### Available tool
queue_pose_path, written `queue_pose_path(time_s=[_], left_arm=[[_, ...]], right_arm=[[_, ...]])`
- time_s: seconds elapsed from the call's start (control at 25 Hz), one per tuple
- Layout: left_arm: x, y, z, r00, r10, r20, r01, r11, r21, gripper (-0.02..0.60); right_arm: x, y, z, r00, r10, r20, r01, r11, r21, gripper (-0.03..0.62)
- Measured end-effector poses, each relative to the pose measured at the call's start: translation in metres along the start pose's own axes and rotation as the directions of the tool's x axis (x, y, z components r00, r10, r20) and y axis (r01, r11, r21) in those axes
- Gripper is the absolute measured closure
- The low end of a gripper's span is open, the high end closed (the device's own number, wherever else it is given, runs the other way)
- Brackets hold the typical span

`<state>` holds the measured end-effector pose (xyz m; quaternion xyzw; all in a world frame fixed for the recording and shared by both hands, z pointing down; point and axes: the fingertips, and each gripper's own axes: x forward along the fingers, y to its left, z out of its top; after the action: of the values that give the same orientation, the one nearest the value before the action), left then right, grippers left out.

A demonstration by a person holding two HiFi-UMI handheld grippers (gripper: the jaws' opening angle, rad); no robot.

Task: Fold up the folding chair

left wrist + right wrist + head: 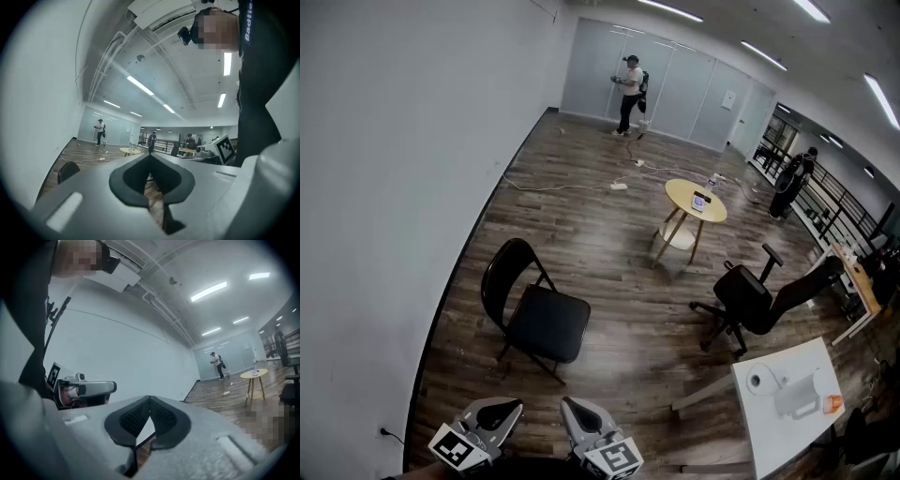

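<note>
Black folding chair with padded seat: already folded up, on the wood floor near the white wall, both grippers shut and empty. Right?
No. The head view shows the black folding chair standing open, not folded. The rest holds: it is on the wood floor near the white wall, and both the left gripper and right gripper are shut and empty.
</note>
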<state>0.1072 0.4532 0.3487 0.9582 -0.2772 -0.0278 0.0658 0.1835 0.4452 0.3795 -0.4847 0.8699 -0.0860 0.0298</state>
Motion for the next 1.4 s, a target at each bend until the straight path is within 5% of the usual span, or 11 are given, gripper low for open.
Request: queue_pose_path(time_s=[0.52,1.4], left_arm=[[0.002,0.000,-0.002,1.000,0.008,-0.004,-0.008,1.000,-0.009,0.580],[0.037,-0.033,-0.021,0.986,0.166,-0.027,-0.166,0.986,0.003,0.580]], right_arm=[[-0.002,-0.002,0.004,0.999,0.016,0.035,-0.017,0.999,0.047,0.594],[-0.032,-0.047,-0.014,0.991,0.134,0.020,-0.135,0.987,0.090,0.594]])
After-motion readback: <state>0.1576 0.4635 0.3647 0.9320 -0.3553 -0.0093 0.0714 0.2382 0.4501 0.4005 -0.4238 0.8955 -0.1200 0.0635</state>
